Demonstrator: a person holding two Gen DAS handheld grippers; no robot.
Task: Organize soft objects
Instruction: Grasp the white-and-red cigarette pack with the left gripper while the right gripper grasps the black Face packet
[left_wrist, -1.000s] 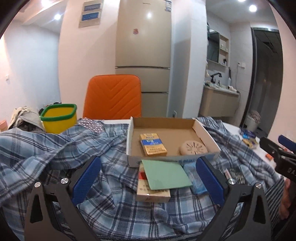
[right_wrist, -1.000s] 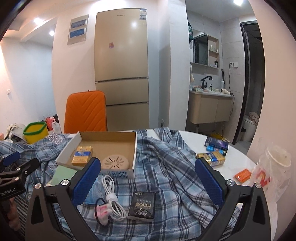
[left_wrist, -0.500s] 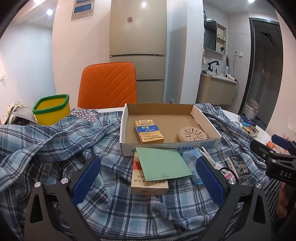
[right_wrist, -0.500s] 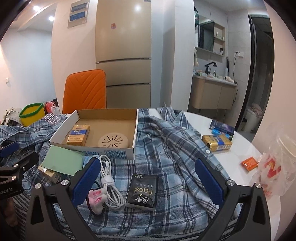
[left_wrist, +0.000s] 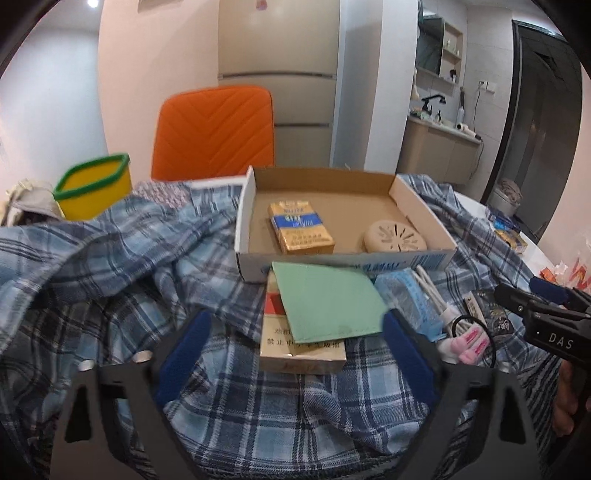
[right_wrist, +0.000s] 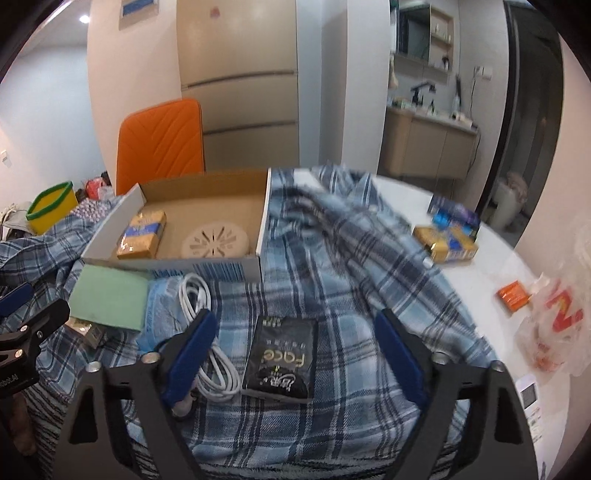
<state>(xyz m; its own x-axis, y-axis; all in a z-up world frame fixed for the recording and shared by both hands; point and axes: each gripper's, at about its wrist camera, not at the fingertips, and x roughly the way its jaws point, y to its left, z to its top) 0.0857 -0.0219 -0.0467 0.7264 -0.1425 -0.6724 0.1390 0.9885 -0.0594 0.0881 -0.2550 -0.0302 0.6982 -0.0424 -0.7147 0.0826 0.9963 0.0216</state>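
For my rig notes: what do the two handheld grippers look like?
Both match: the left gripper and right gripper have black angular frames with triangular cut-outs, silver screws and blue finger pads. Seen from the side, the right one bears white "DAS" lettering.

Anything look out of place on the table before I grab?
Yes. The plaid shirt lies rumpled under everything: the cardboard box, green cloth, white cable and black packet all sit on it.

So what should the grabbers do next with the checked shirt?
Probably clear the black packet and green card off the plaid shirt first. Both grippers, left and right, are closing on nothing.
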